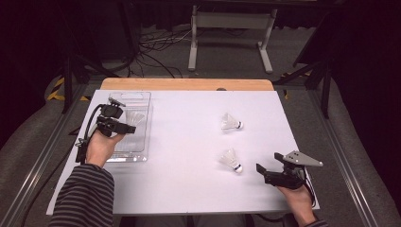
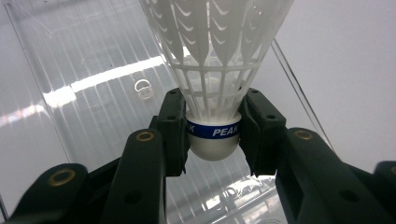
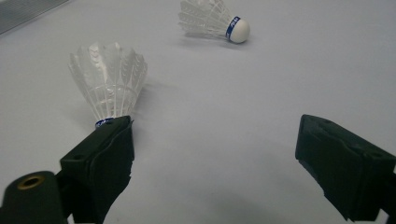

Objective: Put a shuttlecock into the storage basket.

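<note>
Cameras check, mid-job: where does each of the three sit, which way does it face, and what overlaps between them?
High view: above the person's side, looking forward and down on the table; both forearms, left gripper, right gripper.
Left gripper view: rides that gripper, facing the clear tray; jaws clamp a shuttlecock.
Right gripper view: rides that gripper, low across the table; open jaws, near shuttlecock, far shuttlecock.
Shared: the high view shows both loose shuttlecocks too.

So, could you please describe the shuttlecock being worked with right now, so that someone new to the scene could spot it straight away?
Start at the white table top and go to the clear plastic tray at its far left. Above that tray the left gripper holds a white shuttlecock, its jaws shut on the cork base with the blue band. The two other shuttlecocks lie loose on the right half of the table.
</note>
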A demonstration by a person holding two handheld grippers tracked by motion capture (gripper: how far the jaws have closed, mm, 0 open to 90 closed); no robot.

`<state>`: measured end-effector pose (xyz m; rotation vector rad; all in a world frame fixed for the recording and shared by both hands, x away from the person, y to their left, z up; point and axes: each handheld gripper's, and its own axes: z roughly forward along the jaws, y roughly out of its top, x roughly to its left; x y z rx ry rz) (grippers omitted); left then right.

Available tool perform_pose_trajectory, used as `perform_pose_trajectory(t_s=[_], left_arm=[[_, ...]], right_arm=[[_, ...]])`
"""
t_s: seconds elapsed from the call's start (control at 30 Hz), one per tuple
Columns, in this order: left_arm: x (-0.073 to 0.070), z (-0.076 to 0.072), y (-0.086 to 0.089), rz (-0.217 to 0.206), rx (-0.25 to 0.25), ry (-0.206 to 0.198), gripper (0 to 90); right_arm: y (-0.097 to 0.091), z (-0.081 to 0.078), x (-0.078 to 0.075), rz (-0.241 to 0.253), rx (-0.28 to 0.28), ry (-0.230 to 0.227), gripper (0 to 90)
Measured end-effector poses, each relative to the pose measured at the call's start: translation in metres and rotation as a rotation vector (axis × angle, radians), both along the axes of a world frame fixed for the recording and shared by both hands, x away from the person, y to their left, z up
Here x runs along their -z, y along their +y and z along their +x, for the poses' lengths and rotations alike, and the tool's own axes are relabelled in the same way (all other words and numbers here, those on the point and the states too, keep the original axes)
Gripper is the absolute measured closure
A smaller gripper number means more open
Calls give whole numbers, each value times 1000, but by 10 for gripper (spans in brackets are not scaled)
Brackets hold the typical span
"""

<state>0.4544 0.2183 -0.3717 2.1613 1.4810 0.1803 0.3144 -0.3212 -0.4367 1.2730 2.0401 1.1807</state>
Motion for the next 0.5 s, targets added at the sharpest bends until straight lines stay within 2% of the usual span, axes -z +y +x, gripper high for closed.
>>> perform_pose_trajectory(t_s=[0.2, 0.5], left_arm=[[4, 7, -1, -15, -22, 8, 645], [10, 18, -2, -3, -33, 29, 646]], right_arm=[[0, 0, 0, -3, 0, 0, 124], [0, 0, 0, -4, -3, -1, 124]])
